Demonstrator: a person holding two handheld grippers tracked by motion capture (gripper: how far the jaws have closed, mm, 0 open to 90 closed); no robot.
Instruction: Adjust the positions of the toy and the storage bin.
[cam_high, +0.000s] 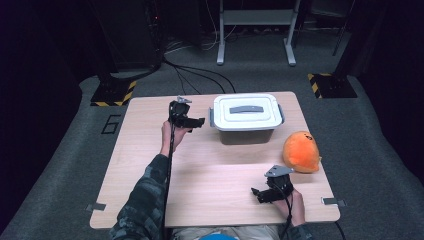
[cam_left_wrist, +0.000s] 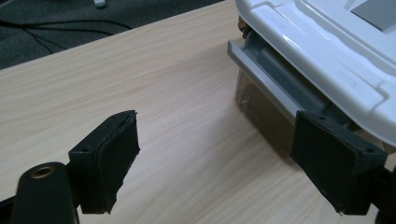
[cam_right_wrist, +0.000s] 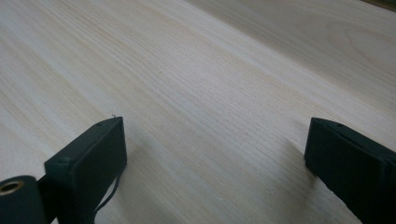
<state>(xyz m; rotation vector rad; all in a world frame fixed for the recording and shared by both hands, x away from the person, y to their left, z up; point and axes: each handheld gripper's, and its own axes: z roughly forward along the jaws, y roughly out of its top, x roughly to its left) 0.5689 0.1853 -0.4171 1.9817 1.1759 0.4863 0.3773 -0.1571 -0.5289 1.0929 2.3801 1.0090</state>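
**Left gripper at the box's side latch, lid still on**

We take the storage box (cam_high: 246, 119) as our landmark: a clear-walled container with a white lid (cam_high: 245, 111) and a grey handle (cam_high: 245, 109) set into the top, standing toward the far edge of the table (cam_high: 150, 165). The lid sits flat and closed on it. In the left gripper view, a grey latch (cam_left_wrist: 266, 77) runs along the box's near side under the lid's rim, and it looks folded up against the lid.

Our left gripper (cam_high: 197, 121) is just beside the box's left end, pointing at it. Its jaws stand apart with only bare table between them; one jaw lies close below the latch, though we cannot tell whether it touches.

Nearer to us than the box and to its right lies an orange plush toy (cam_high: 301, 151), on the table and apart from the box. Our right gripper (cam_high: 259, 194) rests low over the table's near edge, well apart from the box and just short of the toy, its jaws wide with nothing in them.

We judge the work to be at its start: the latch is not yet released, the lid is not lifted, and the toy remains outside.
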